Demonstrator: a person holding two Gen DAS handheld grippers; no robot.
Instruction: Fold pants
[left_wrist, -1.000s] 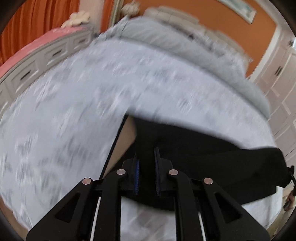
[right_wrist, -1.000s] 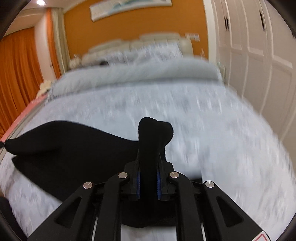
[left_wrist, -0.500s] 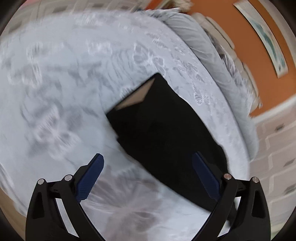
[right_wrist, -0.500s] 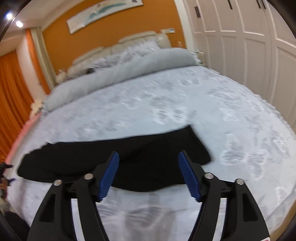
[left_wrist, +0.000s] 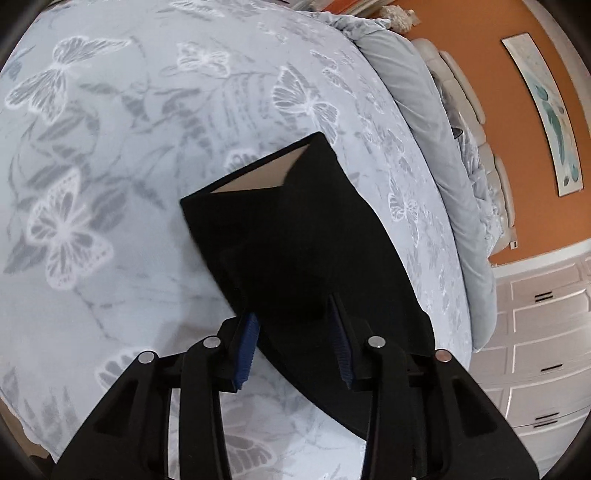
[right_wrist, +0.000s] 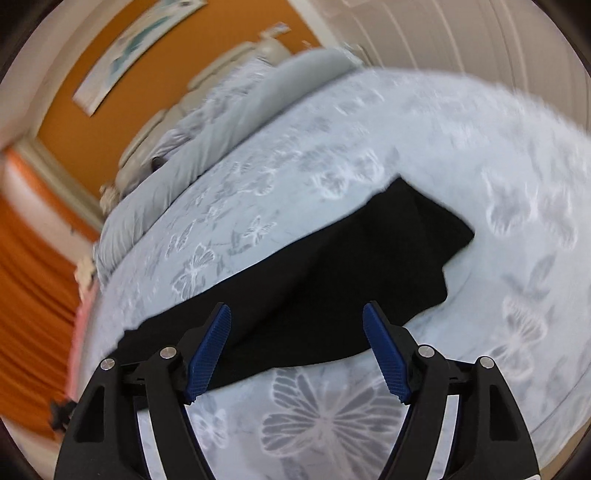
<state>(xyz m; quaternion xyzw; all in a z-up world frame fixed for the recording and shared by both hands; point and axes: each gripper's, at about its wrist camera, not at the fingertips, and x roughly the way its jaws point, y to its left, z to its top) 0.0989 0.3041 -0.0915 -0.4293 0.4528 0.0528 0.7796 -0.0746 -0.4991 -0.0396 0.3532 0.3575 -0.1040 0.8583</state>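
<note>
Pants (left_wrist: 295, 251) between left gripper (left_wrist: 293, 343) jaws

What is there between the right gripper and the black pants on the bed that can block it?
Nothing visible. The right gripper stands open just over the near edge of the black pants, which lie on the butterfly bedspread, with nothing else around them.

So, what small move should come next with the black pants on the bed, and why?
Probably let the left gripper finish closing on the near edge of the pants: its jaws are closing with black fabric between them. The right gripper is open above the cloth, holding nothing, and the pants lie long and flat on the bedspread.
</note>
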